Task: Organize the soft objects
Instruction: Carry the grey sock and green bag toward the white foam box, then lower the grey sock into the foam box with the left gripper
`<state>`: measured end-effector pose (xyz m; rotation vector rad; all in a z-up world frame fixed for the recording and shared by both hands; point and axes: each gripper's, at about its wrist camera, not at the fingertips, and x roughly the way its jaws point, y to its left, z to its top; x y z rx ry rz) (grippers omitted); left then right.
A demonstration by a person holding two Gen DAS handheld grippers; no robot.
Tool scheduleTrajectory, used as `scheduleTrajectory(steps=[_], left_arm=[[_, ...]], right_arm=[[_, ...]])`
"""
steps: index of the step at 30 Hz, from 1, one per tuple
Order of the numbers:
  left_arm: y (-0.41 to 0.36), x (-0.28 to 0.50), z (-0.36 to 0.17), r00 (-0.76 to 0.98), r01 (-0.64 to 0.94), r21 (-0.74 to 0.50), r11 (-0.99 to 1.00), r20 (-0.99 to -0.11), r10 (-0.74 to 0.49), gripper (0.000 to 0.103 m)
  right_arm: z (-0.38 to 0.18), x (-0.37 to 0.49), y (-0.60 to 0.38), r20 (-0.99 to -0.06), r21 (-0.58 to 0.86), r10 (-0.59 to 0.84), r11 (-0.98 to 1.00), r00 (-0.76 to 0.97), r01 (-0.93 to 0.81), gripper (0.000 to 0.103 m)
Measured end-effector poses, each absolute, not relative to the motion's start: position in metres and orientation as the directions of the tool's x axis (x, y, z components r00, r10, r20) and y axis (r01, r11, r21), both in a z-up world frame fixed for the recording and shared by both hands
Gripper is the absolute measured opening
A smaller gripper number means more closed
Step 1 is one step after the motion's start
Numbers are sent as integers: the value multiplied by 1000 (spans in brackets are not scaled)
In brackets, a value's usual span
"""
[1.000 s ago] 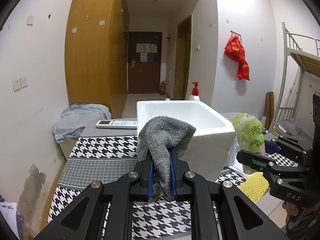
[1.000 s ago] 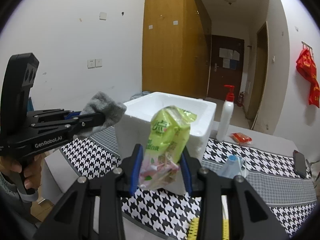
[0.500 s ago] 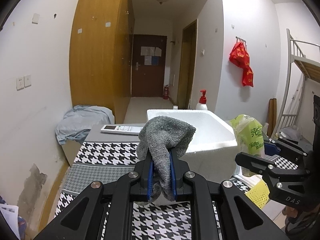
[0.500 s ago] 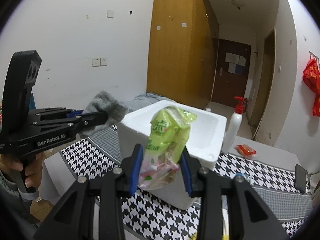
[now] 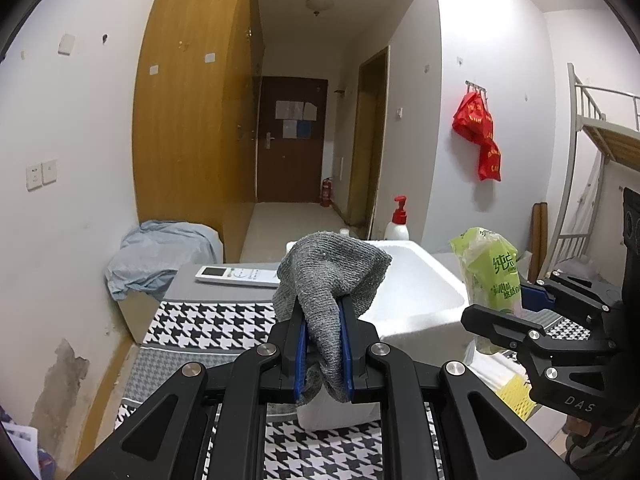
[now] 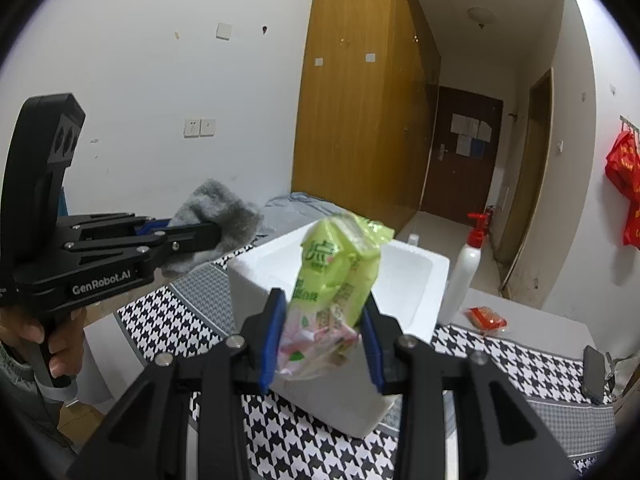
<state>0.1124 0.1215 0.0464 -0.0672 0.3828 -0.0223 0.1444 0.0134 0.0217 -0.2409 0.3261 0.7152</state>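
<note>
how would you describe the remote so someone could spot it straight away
Find the white foam box on the houndstooth table. Left of it in the left wrist view, on the plain grey strip at the table's far edge, lies the remote. It is the only flat, slim white bar with a small screen.

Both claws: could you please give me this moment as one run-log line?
left claw: shut on grey sock | right claw: shut on green packet | foam box: ahead

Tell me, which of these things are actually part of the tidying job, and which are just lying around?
Part of the job:
- grey knitted cloth, clamped in the left gripper
- green tissue pack, clamped in the right gripper
- white foam box, probably the destination

Just lying about:
- pump bottle
- remote control
- red packet
- phone
</note>
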Motion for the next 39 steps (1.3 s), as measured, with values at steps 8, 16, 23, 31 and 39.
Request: scheduleTrajectory(steps=[8,16,23,31,39], left_arm=[[121,118,53,929,33,-73,997,-364,-57,15],[118,125,63,930,52,-81,995,-359,-78,15],[114,134,69,931,66,-66,996,-354,-85,15],[113,149,71,929,64,-51,997,-362,-78,15],[110,164,69,924,68,-39,997,-373,-78,15]], right_arm=[[32,149,14,-357,-113,595,737,720,-666,41],[38,156,14,-359,-93,603,737,713,-670,41],[43,162,13,-355,-91,602,739,715,-667,41],[43,172,14,-362,-74,608,737,706,-672,41],[43,182,10,-363,-56,611,740,704,-671,41]])
